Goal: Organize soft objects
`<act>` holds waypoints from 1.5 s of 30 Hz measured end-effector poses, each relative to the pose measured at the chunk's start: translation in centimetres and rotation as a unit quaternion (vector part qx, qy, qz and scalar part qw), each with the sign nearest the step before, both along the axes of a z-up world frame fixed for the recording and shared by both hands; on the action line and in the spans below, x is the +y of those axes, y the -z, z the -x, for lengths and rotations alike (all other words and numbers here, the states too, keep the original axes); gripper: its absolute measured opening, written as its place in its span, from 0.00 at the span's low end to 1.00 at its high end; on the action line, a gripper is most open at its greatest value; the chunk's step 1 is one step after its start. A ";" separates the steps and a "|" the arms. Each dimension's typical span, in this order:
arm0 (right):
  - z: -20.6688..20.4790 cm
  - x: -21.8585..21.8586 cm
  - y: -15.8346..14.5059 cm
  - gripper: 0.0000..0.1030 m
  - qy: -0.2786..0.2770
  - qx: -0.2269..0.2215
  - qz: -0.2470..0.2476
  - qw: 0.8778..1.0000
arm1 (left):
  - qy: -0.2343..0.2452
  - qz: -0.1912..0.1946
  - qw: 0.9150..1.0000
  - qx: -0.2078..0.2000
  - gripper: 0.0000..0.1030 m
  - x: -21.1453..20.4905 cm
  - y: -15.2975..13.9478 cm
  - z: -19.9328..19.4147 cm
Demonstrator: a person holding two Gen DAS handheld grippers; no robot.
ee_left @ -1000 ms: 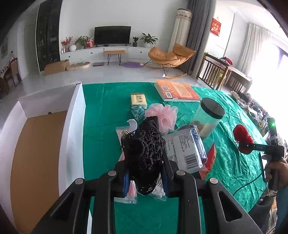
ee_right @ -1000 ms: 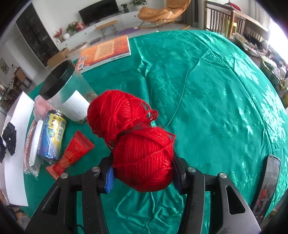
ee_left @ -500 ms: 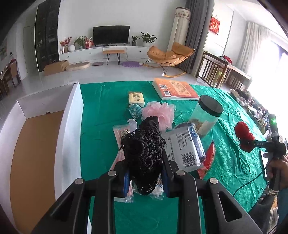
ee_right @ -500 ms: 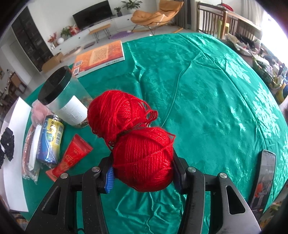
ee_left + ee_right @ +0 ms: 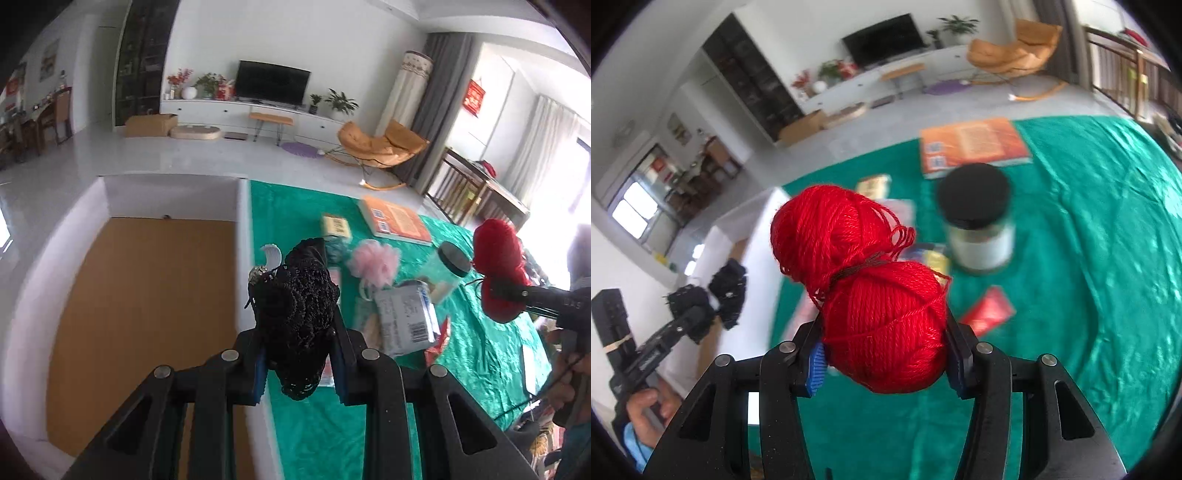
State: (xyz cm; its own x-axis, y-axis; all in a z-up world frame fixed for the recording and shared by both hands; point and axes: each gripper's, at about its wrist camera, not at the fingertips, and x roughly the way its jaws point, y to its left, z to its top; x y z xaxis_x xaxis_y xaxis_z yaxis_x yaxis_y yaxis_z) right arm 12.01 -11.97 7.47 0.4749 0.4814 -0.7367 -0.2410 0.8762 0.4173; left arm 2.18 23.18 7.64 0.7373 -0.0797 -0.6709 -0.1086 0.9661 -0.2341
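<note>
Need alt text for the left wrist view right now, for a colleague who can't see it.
The left gripper is shut on a black knitted bundle above the white box wall's edge. Right, the right gripper holds red yarn over the cluttered green tablecloth.

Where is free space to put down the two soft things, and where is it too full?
Free: the brown floor of the white box, and the green cloth right of the jar. Crowded: between the box wall and the jar, around the pink puff and grey packet.

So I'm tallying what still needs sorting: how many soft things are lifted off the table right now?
2. The black lace bundle is clamped in the left tool, at the white box's wall; the red yarn is clamped in the right tool, above the green cloth.
</note>
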 end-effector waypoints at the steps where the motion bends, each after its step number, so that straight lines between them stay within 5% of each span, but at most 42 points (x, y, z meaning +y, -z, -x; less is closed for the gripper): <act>1: 0.3 2.6 -0.9 0.53 -0.026 -0.005 -0.013 1.000 | -0.019 -0.007 1.000 0.000 0.27 1.5 -0.3 0.9; 4: 1.3 10.8 -2.8 0.55 -0.105 -0.001 -0.066 0.992 | -0.082 -0.041 0.996 0.015 0.28 5.6 -0.3 3.5; 5: 1.6 13.4 -3.0 0.62 -0.126 0.004 -0.088 0.988 | -0.105 -0.058 0.993 0.023 0.35 6.6 -0.1 4.1; 7: 2.0 18.1 -3.1 0.82 -0.168 0.019 -0.123 0.978 | -0.137 -0.079 0.987 0.035 0.68 8.3 0.4 4.9; 8: 2.1 19.9 -2.9 0.85 -0.187 0.030 -0.128 0.973 | -0.151 -0.082 0.985 0.029 0.94 8.7 0.5 5.5; 9: 2.3 21.1 -2.6 0.85 -0.198 0.039 -0.130 0.971 | -0.163 -0.086 0.983 0.016 1.00 8.9 0.4 6.1; 11: 2.7 21.9 -1.9 0.85 -0.208 0.043 -0.139 0.967 | -0.174 -0.090 0.981 -0.004 1.00 8.7 0.5 6.8; 14: 2.9 19.0 -0.4 0.85 -0.173 0.016 -0.114 0.978 | -0.151 -0.068 0.986 -0.024 1.00 7.5 0.6 6.3; 19: 5.0 10.1 5.3 0.85 -0.056 -0.040 0.032 0.997 | -0.034 -0.027 0.998 -0.054 1.00 0.8 0.8 4.7; 26: 7.4 -2.5 14.7 0.85 0.070 0.015 0.170 0.983 | 0.146 -0.042 0.988 0.018 1.00 -14.0 6.4 1.2; 31: 6.0 -2.0 15.1 0.85 0.049 0.014 0.154 0.987 | 0.149 -0.014 0.985 0.084 1.00 -17.1 11.6 0.1; 35: 3.4 1.4 15.4 0.84 0.019 0.001 0.146 0.989 | 0.135 -0.037 0.986 0.092 1.00 -17.0 12.9 0.6; 38: 2.0 -1.8 15.8 0.84 0.120 -0.008 0.164 0.979 | 0.135 -0.047 0.986 0.090 1.00 -16.7 13.5 0.3; 41: -0.2 -7.5 15.5 0.84 0.231 -0.005 0.183 0.956 | 0.143 -0.043 0.984 0.097 1.00 -16.8 14.9 -0.8; 43: -2.0 -10.6 14.8 0.84 0.262 -0.014 0.192 0.946 | 0.145 -0.045 0.983 0.106 1.00 -17.0 15.9 -1.5; 45: -2.6 -12.2 13.9 0.84 0.251 -0.016 0.177 0.951 | 0.149 -0.046 0.981 0.112 1.00 -17.4 16.7 -1.8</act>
State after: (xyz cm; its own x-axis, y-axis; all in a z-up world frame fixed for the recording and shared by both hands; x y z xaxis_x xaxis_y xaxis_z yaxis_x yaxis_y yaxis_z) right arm 14.65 -24.19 -6.39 0.6043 -0.0880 -0.7919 0.2375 0.9686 0.0737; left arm 3.94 5.76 -9.05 0.5232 -0.2013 -0.8281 0.1432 0.9787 -0.1474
